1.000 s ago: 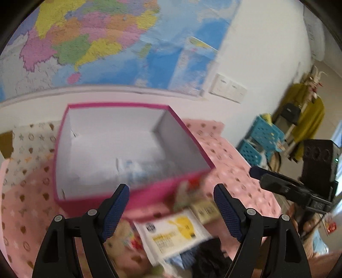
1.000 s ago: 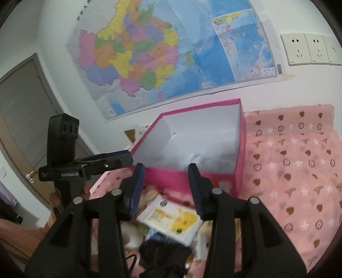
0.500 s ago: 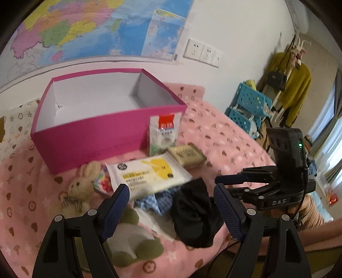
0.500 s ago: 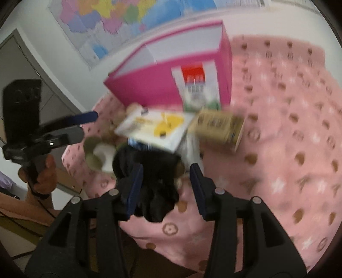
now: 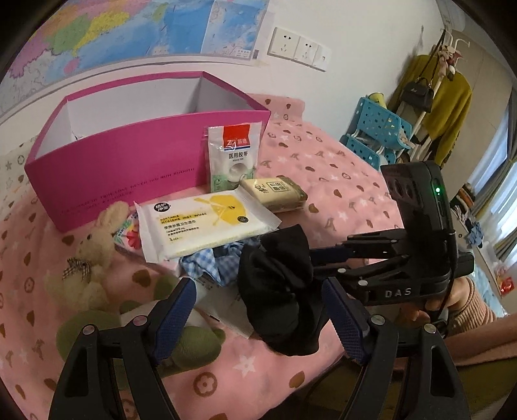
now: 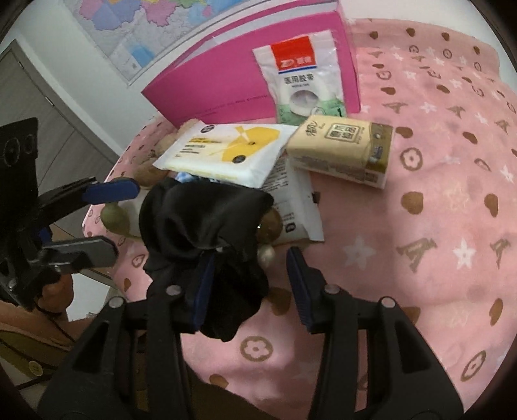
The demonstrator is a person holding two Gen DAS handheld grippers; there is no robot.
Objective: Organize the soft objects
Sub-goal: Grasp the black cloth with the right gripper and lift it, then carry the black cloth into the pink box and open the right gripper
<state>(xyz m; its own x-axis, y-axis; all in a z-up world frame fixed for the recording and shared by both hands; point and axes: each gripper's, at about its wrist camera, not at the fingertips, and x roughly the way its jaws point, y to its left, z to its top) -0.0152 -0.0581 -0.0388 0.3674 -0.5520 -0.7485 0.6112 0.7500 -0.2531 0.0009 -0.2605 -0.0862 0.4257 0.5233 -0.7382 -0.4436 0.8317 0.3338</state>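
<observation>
A crumpled black cloth (image 5: 281, 284) (image 6: 206, 223) lies at the near edge of the pink patterned blanket (image 5: 339, 181). My left gripper (image 5: 258, 320) is open just above and in front of it. My right gripper (image 6: 248, 284) is open, its left finger touching the cloth's right side. Behind the cloth lie a blue checked scrunchie (image 5: 210, 258), a yellow-and-white wet wipes pack (image 5: 200, 223) (image 6: 226, 152), a tan tissue pack (image 5: 274, 192) (image 6: 342, 148), a medical tape pouch (image 5: 234, 155) (image 6: 303, 77) and a beige plush rabbit (image 5: 93, 255). An open pink box (image 5: 129, 174) (image 6: 232, 84) stands behind them.
A green-footed plush (image 5: 181, 342) lies under my left gripper. A flat white packet (image 6: 290, 206) lies under the wipes. A wall with a map (image 5: 129, 29) is behind the box. Blue baskets (image 5: 374, 135) and a coat rack stand at the right.
Both grippers have pulled back from over the pink box and dropped toward the pile at the blanket's near edge. The black cloth now lies between and just ahead of them.
</observation>
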